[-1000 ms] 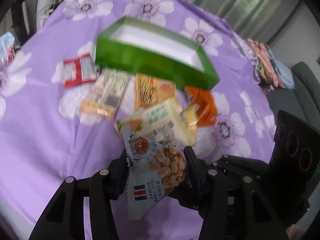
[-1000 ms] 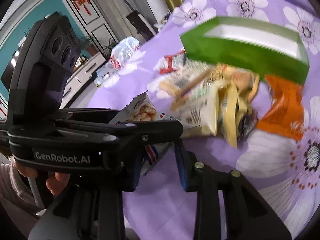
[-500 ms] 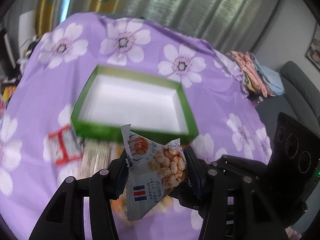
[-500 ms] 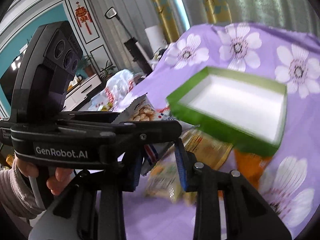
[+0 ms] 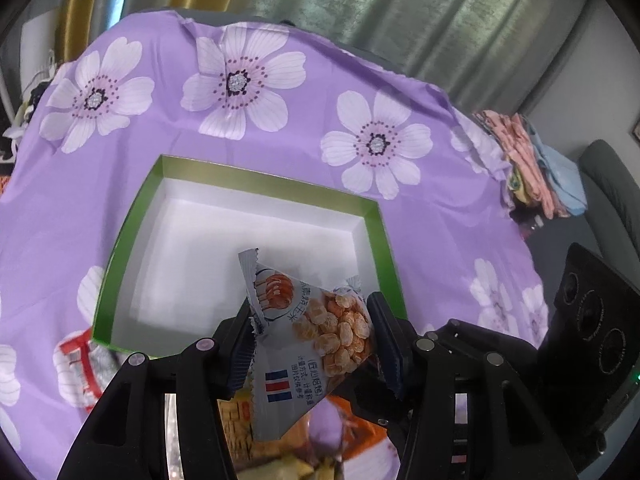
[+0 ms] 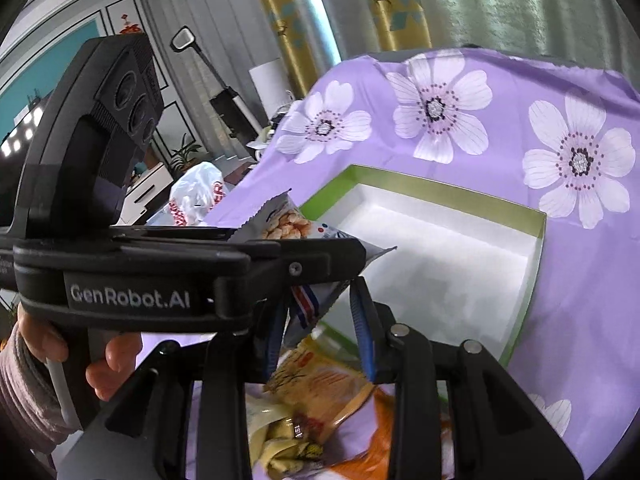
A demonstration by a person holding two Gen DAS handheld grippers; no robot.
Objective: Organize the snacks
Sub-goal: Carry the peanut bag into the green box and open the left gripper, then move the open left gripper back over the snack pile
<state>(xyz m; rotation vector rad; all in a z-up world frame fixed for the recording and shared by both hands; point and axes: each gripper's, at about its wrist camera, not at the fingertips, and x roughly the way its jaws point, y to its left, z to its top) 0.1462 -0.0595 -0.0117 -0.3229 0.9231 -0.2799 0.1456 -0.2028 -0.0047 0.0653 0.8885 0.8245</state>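
Left wrist view: the left tool (image 5: pixel 310 344) is clamped on a grey snack packet (image 5: pixel 308 332), held above the near wall of an empty green box (image 5: pixel 384 240) on the purple-clothed tabletop (image 5: pixel 280 136). The placing step appears under way; next, carry it forward past that wall and release. The right tool (image 6: pixel 318 344), beside the box, is open and holds nothing. Loose yellow snacks (image 6: pixel 316 396) lie before the box.

Soft daylight through the curtains (image 6: pixel 400 4), strong fisheye bending and dark corners, blurred lower foreground.
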